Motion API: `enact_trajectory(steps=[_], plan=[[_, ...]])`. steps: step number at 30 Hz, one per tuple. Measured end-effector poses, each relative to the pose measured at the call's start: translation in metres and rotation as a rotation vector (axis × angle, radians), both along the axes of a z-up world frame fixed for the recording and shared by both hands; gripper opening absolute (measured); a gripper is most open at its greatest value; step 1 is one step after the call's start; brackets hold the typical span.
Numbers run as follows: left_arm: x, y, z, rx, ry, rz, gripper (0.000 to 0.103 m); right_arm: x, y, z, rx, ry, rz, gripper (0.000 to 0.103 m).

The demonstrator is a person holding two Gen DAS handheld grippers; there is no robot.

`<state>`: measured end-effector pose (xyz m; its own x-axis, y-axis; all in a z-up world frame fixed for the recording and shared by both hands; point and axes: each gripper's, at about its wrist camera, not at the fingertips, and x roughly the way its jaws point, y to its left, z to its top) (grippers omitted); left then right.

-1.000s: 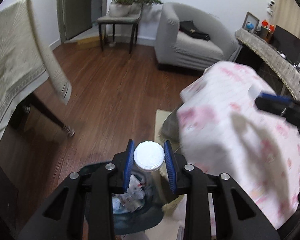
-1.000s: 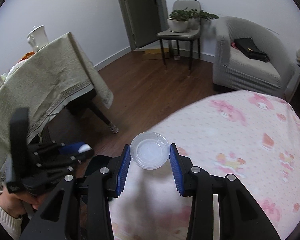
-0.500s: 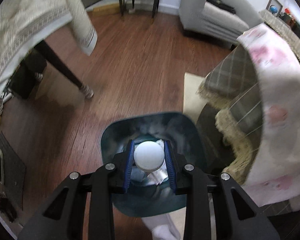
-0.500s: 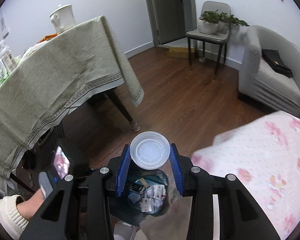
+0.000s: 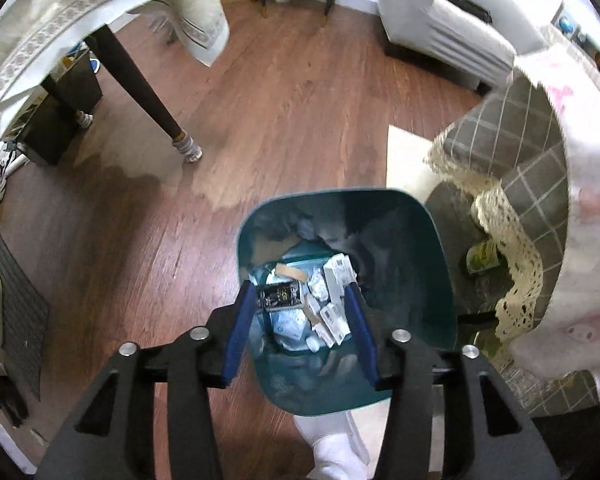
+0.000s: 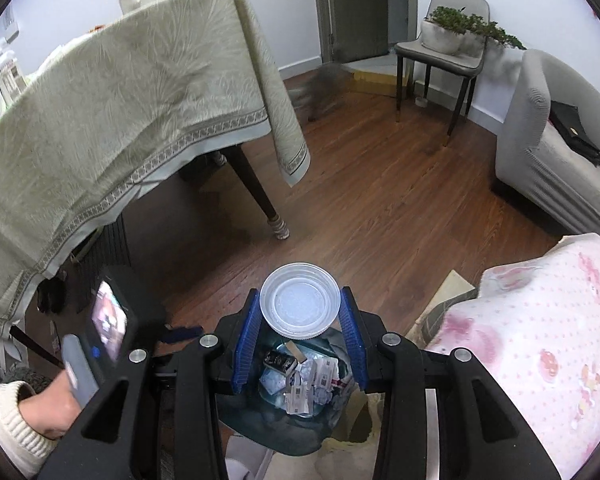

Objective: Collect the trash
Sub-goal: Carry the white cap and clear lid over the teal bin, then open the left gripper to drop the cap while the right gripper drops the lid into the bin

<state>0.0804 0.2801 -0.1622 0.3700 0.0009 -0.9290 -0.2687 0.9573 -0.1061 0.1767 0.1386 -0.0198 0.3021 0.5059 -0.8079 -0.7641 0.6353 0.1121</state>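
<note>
A teal trash bin (image 5: pixel 432 236) stands on the wood floor, holding paper scraps, white packets and a dark box. My left gripper (image 5: pixel 300 316) is open and empty directly above the bin's mouth. My right gripper (image 6: pixel 300 332) is shut on a clear plastic cup (image 6: pixel 299 300), seen bottom-on, and holds it above the same bin (image 6: pixel 284 436). The left gripper's handle and the hand holding it (image 6: pixel 60 396) show at the lower left of the right wrist view.
A table with a beige cloth (image 6: pixel 112 108) stands to the left, its leg (image 5: pixel 140 92) near the bin. A bed with pink bedding (image 6: pixel 540 352) and a grey lace-edged skirt (image 5: pixel 508 216) lies right. A grey armchair (image 6: pixel 556 152) and chair with plants (image 6: pixel 440 56) are beyond.
My left gripper has opened and the white-capped bottle it held is gone from the jaws. Both grippers have moved from the bed to above the bin.
</note>
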Motion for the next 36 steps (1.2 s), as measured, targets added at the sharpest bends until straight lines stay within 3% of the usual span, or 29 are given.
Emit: enact_trajectory(steps=[10,18,21,24,27,36], plan=[[-0.017,0.019,0.056,-0.003,-0.171,0.063,0.061,-0.009,0.032,-0.046,-0.135,0.065,0.042,0.040],[-0.027,0.037,0.102,-0.033,-0.326,0.146,0.068,-0.026,0.050,-0.112,-0.340,0.125,0.112,0.040],[-0.024,0.035,0.110,-0.021,-0.347,0.151,0.069,-0.029,0.052,-0.132,-0.404,0.144,0.126,0.040],[-0.020,0.029,0.118,-0.008,-0.374,0.143,0.073,-0.031,0.056,-0.136,-0.435,0.137,0.129,0.054],[-0.022,0.030,0.129,0.012,-0.401,0.148,0.081,-0.035,0.058,-0.131,-0.427,0.125,0.132,0.054],[-0.030,0.024,0.164,0.038,-0.498,0.140,0.091,-0.035,0.042,-0.121,-0.388,0.149,0.135,0.054]])
